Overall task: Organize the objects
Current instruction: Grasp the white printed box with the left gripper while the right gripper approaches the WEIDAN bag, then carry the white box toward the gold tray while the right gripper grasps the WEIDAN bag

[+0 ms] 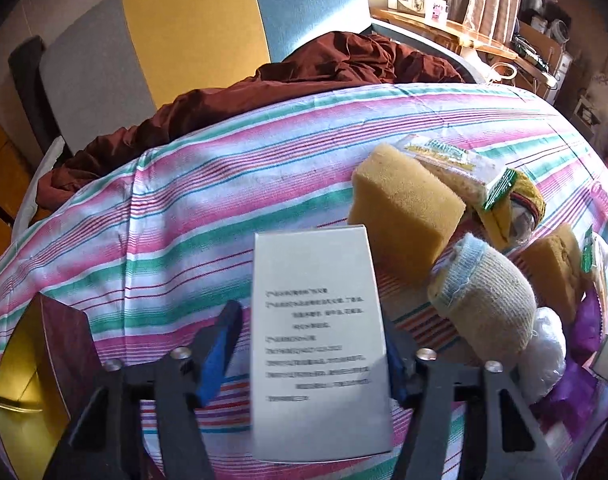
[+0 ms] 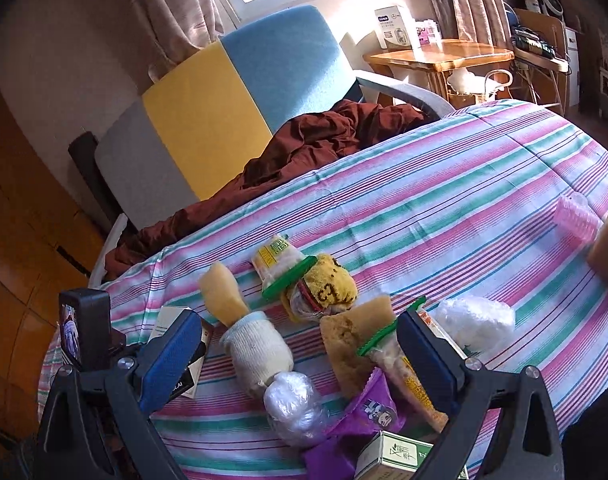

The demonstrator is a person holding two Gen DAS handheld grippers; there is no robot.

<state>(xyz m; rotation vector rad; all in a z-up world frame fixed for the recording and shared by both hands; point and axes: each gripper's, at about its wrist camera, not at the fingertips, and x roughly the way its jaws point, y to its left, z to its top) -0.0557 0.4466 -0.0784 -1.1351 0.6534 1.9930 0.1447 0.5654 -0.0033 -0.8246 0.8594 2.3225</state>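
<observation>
- Left wrist view: my left gripper (image 1: 309, 350) has a white printed box (image 1: 317, 344) between its jaws. The right pad sits against the box edge; the left blue pad (image 1: 218, 354) shows a gap, so I cannot tell if it is pinched yet.
- The box rises upright in front of the camera over the striped bedcover (image 1: 192, 216). Only this view shows its text side; the print is blurred.
- Also only here: a gold-lined open box (image 1: 28, 364) at the left edge.
- Beside the white box: a yellow sponge (image 1: 403, 216), a rolled cream sock (image 1: 483, 300) and a packaged scrub pad (image 1: 455, 160).
- Right wrist view: my right gripper (image 2: 304, 360) has its jaws spread wide, nothing pinched, over the pile.
- Between them: the sock (image 2: 258, 350), a clear plastic wad (image 2: 292, 408), a brown sponge (image 2: 355, 340), a purple packet (image 2: 359, 416).
- Only here: a green-and-white carton (image 2: 395, 452) at the bottom, a pink hair roller (image 2: 575, 220) far right, a wooden side table (image 2: 435, 56).
- Both views: a crumpled brown blanket (image 2: 304, 140) by the headboard.
</observation>
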